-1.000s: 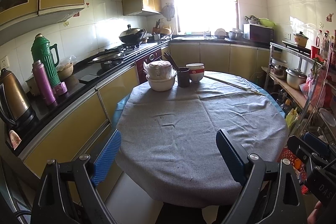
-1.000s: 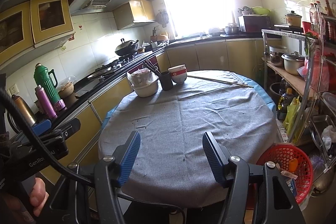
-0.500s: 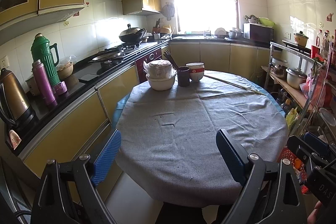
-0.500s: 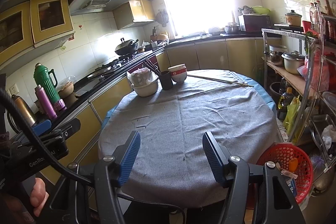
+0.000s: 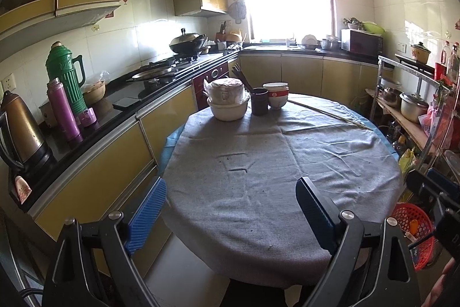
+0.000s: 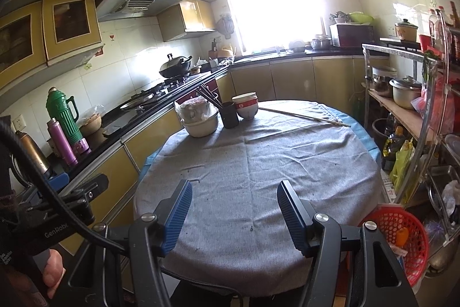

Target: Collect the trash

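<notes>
**Right wrist view: both hand-held grippers empty over a cloth-covered surface**

Right wrist view shows your right hand-held gripper hanging above the near edge of the round surface, its blue pads parted to a middling gap with nothing between them. Left wrist view shows your left hand-held gripper spread wide, also with nothing in it, above the same near edge.

Dark crumbs and specks are scattered over the grey cloth, the only loose bits you can see on it; they are too small to tell what they are. At the far side sit a stack of cream bowls, a dark cup holding chopsticks, and red-and-white bowls just beside it. A thin stick lies across the far right part of the cloth.

Down on the floor to your right, beside the metal rack, stands a red basket with a few items inside, well apart from both grippers.
</notes>
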Action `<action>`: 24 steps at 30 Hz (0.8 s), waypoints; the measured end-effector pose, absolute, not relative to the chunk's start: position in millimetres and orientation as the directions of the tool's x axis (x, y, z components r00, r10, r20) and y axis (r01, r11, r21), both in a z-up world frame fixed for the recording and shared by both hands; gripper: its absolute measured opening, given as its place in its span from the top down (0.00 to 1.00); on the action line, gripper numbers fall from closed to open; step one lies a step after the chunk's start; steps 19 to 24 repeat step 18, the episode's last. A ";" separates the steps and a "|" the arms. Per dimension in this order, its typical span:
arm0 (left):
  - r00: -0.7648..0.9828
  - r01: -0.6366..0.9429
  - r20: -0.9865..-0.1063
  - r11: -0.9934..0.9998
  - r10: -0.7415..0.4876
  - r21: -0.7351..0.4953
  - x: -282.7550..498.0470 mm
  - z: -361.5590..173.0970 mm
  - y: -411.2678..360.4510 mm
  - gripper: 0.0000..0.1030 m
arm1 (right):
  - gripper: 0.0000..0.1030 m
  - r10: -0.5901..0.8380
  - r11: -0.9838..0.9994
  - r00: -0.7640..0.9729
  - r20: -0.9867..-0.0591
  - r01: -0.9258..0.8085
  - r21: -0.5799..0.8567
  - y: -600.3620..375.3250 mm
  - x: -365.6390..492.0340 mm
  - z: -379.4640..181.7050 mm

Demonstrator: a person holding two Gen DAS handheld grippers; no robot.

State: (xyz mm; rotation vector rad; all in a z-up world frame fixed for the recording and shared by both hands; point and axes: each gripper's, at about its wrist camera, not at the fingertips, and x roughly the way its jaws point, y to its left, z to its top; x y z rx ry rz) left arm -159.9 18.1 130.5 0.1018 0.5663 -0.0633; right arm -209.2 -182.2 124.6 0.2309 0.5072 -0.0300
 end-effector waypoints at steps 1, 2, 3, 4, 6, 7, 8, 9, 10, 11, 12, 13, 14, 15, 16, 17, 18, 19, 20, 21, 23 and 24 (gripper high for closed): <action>0.841 0.086 -0.541 0.993 -0.030 0.078 -158.7 130.0 18.3 0.11 | 0.36 0.028 0.974 0.874 -0.486 0.085 0.208 -182.8 -206.3 124.9; 0.838 0.084 -0.545 0.993 -0.029 0.078 -156.6 128.9 18.4 0.11 | 0.36 0.029 0.974 0.873 -0.487 0.084 0.209 -184.4 -203.7 124.8; 0.836 0.083 -0.548 0.993 -0.026 0.080 -155.2 128.2 18.0 0.11 | 0.36 0.032 0.974 0.872 -0.489 0.083 0.212 -185.7 -200.8 124.4; 0.834 0.078 -0.551 0.993 -0.019 0.084 -153.0 126.7 17.9 0.11 | 0.36 0.036 0.973 0.870 -0.491 0.082 0.216 -187.1 -197.8 123.5; 0.826 0.075 -0.564 0.993 -0.012 0.089 -147.0 123.3 17.3 0.11 | 0.36 0.041 0.973 0.865 -0.500 0.080 0.218 -188.9 -191.0 121.3; 0.822 0.070 -0.569 0.993 -0.006 0.090 -144.2 121.7 17.2 0.11 | 0.36 0.044 0.973 0.862 -0.506 0.079 0.218 -189.5 -186.7 119.6; 0.820 0.066 -0.572 0.994 -0.002 0.091 -142.5 120.6 17.1 0.11 | 0.36 0.047 0.973 0.859 -0.510 0.077 0.218 -190.3 -182.7 117.9; 0.816 0.062 -0.578 0.994 0.001 0.090 -138.5 118.6 17.0 0.11 | 0.36 0.050 0.973 0.856 -0.514 0.075 0.219 -191.2 -179.2 116.1; 0.811 0.062 -0.585 0.994 0.002 0.089 -134.5 116.5 16.4 0.11 | 0.36 0.054 0.973 0.851 -0.522 0.072 0.219 -192.2 -173.4 113.6; 0.806 0.059 -0.592 0.994 0.006 0.090 -130.5 114.5 15.5 0.11 | 0.36 0.058 0.973 0.847 -0.528 0.070 0.220 -192.9 -167.9 110.8; 0.801 0.056 -0.599 0.994 0.011 0.092 -125.9 112.0 14.3 0.11 | 0.36 0.061 0.973 0.843 -0.534 0.069 0.221 -193.9 -163.8 107.8; 0.795 0.055 -0.606 0.994 0.014 0.095 -120.7 109.0 12.5 0.11 | 0.36 0.066 0.972 0.840 -0.539 0.067 0.223 -195.2 -159.0 104.5; 0.790 0.055 -0.613 0.994 0.017 0.099 -115.9 106.1 11.0 0.11 | 0.36 0.069 0.972 0.835 -0.546 0.067 0.225 -196.7 -152.9 100.9; 0.784 0.055 -0.621 0.993 0.022 0.105 -109.9 102.6 8.5 0.11 | 0.36 0.071 0.971 0.827 -0.558 0.071 0.229 -199.2 -143.9 95.8; 0.778 0.056 -0.627 0.993 0.025 0.108 -105.1 99.3 6.3 0.11 | 0.36 0.073 0.970 0.822 -0.564 0.073 0.232 -200.9 -139.5 92.6; 0.771 0.059 -0.637 0.992 0.025 0.110 -98.6 95.4 4.4 0.11 | 0.36 0.078 0.968 0.814 -0.575 0.075 0.238 -204.4 -129.9 86.9; 0.760 0.063 -0.650 0.992 0.025 0.112 -88.5 90.0 1.8 0.11 | 0.36 0.080 0.968 0.809 -0.583 0.078 0.240 -207.1 -121.9 81.9; 0.760 0.063 -0.650 0.992 0.025 0.112 -88.5 90.0 1.8 0.11 | 0.36 0.080 0.968 0.809 -0.583 0.078 0.240 -207.1 -121.9 81.9; 0.760 0.063 -0.650 0.992 0.025 0.112 -88.5 90.0 1.8 0.11 | 0.36 0.080 0.968 0.809 -0.583 0.078 0.240 -207.1 -121.9 81.9; 0.760 0.063 -0.650 0.992 0.025 0.112 -88.5 90.0 1.8 0.11 | 0.36 0.080 0.968 0.809 -0.583 0.078 0.240 -207.1 -121.9 81.9; 0.760 0.063 -0.650 0.992 0.025 0.112 -88.5 90.0 1.8 0.11 | 0.36 0.080 0.968 0.809 -0.583 0.078 0.240 -207.1 -121.9 81.9; 0.760 0.063 -0.650 0.992 0.025 0.112 -88.5 90.0 1.8 0.11 | 0.36 0.080 0.968 0.809 -0.583 0.078 0.240 -207.1 -121.9 81.9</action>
